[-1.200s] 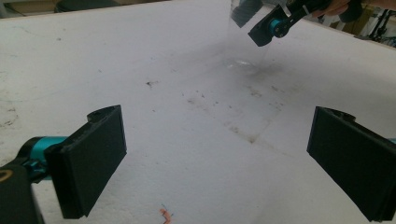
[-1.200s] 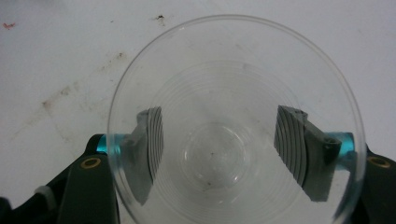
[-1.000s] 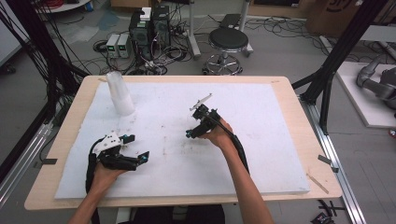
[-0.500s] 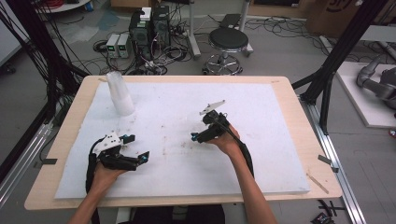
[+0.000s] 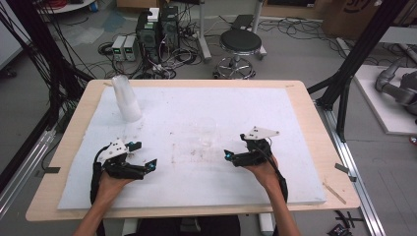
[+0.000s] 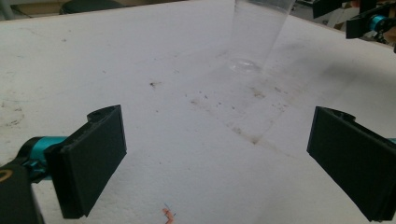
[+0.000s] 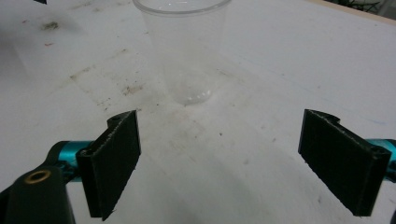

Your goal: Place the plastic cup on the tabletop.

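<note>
**Clear cup alone on a scuffed white sheet**

A clear cup (image 7: 183, 49) stands upright mid-table on the white foam sheet (image 5: 295, 118), between the two grippers and touching neither. The right gripper (image 7: 219, 161) sits just short of it, jaws spread wide and empty. The left gripper (image 6: 224, 163) rests nearer the front edge, equally released. A stack of cups (image 5: 126, 98) stands at the far left corner. Brown specks mark the sheet. Behind the table, a stool (image 5: 239, 44), computer boxes (image 5: 157, 24) and tangled cables cover the floor.

Both grippers are black: left gripper (image 5: 146, 155), right gripper (image 5: 235, 147), with teal fittings, grey three-cornered top plates and black cables.
</note>
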